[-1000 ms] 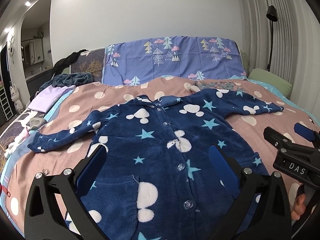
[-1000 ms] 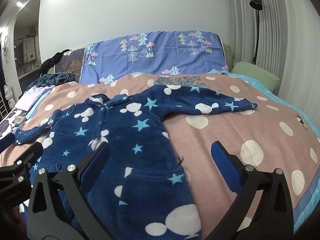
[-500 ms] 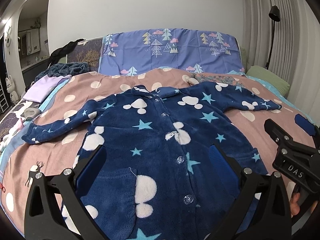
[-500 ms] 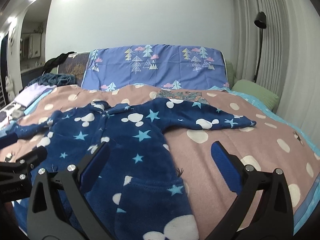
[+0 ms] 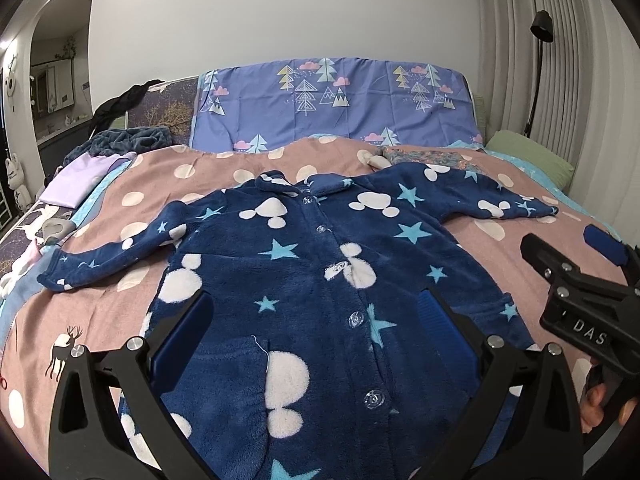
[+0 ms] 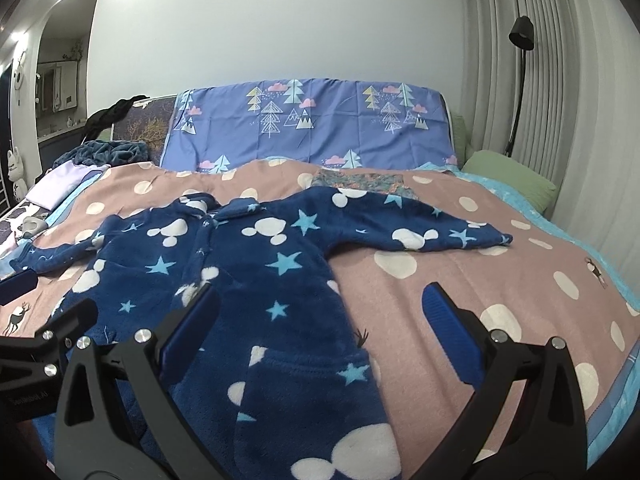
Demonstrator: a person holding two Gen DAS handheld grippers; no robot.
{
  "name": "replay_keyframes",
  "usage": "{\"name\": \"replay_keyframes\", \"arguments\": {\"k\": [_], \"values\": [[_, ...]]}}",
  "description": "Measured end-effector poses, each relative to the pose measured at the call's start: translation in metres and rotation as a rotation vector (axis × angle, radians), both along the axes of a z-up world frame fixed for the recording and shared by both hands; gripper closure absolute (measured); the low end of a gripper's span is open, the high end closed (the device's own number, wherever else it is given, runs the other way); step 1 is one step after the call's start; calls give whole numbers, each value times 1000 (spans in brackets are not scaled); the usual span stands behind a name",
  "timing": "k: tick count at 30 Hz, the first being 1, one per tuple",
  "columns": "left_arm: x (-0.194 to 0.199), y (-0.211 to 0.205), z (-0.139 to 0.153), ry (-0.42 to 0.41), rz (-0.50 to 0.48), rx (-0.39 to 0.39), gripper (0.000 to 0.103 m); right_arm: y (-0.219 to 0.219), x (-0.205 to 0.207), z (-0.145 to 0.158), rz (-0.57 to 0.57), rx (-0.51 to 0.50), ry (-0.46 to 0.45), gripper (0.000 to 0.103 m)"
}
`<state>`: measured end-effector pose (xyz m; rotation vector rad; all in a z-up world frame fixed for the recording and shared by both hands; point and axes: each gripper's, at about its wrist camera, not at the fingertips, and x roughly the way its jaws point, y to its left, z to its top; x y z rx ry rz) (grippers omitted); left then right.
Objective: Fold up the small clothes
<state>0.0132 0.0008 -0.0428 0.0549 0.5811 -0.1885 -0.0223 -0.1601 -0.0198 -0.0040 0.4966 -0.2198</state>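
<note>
A small navy fleece jacket (image 5: 320,280) with white mouse heads, blue stars and clear buttons lies flat, front up, on the bed, both sleeves spread out. It also shows in the right wrist view (image 6: 248,280). My left gripper (image 5: 316,320) is open and empty, hovering over the jacket's lower front. My right gripper (image 6: 320,316) is open and empty above the jacket's right hem side; it also appears at the right of the left wrist view (image 5: 580,280). The left sleeve (image 5: 108,256) reaches left, the right sleeve (image 6: 420,228) reaches right.
The pink polka-dot bedspread (image 6: 500,280) covers the bed. A blue tree-print sheet (image 5: 332,108) hangs over the headboard. A folded floral cloth (image 6: 360,180) lies behind the jacket. A green pillow (image 6: 508,180) lies far right, purple clothes (image 5: 76,180) far left.
Both grippers have shifted slightly, changing the view of the jacket. The jacket has not moved and both grippers stay open.
</note>
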Motion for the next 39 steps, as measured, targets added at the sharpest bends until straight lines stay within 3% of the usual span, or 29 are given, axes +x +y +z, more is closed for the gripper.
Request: {"name": "replay_keyframes", "arguments": {"k": [13, 30, 39], "values": [[16, 10, -10, 27, 15, -19, 1, 3, 7, 0, 3, 2, 13, 2], [42, 29, -20, 59, 44, -49, 1, 11, 43, -11, -21, 18, 110, 2], [61, 43, -30, 99, 53, -79, 1, 18, 63, -17, -28, -30, 148, 2]]}}
